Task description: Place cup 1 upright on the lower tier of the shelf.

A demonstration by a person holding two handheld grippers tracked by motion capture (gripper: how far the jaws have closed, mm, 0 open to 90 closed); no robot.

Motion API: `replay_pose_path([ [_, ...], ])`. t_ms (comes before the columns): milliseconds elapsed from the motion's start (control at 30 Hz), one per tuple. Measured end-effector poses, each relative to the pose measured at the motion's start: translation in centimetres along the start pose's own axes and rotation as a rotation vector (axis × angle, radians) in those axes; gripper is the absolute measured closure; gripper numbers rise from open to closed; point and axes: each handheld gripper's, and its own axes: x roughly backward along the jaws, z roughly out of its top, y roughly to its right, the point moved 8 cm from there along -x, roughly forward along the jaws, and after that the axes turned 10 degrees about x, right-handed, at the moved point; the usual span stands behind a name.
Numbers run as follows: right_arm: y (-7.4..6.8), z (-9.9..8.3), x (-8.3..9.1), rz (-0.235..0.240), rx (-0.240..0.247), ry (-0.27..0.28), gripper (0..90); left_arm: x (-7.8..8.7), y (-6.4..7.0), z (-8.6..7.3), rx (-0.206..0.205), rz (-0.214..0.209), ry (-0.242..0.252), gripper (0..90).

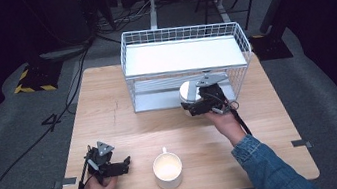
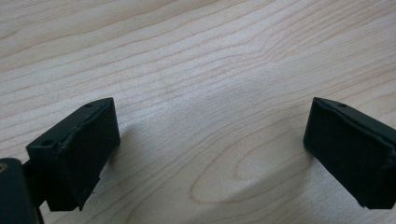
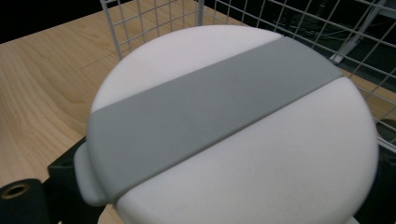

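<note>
Two claws work over the wooden table [image 1: 110,123]: the right claw [image 1: 197,104] grips a round white lid [image 3: 233,135] with a grey band, just before the wire basket [image 1: 183,36]; the left claw [image 2: 210,144] gapes wide, empty, near a white mug [image 1: 168,169]

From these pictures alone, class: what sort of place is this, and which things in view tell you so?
Probably a lab or studio set up for recording, not a home kitchen: a lone wooden table on grey carpet, dark surroundings with cables trailing over the floor, and hazard-striped stand bases beside it.
</note>
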Motion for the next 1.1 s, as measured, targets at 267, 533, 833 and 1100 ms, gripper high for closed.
replay_pose_path([
  [267, 1.2, 0.1, -1.5, -0.052, -0.032, -0.008, 7.5, 0.0, 0.0, 0.0, 0.0, 0.001, 0.0, 4.1],
  [533, 2.3, -0.3, -2.8, -0.093, -0.068, 0.004, 7.4, 0.0, 0.0, 0.0, 0.0, 0.001, 0.0, 4.1],
  [833, 3.9, -1.1, -3.8, -0.133, -0.131, 0.022, 7.4, 0.0, 0.0, 0.0, 0.0, 0.0, 0.0, 4.1],
  [1100, 4.1, -1.5, -4.4, -0.142, -0.132, 0.011, 7.4, 0.0, 0.0, 0.0, 0.0, 0.001, 0.0, 4.1],
])
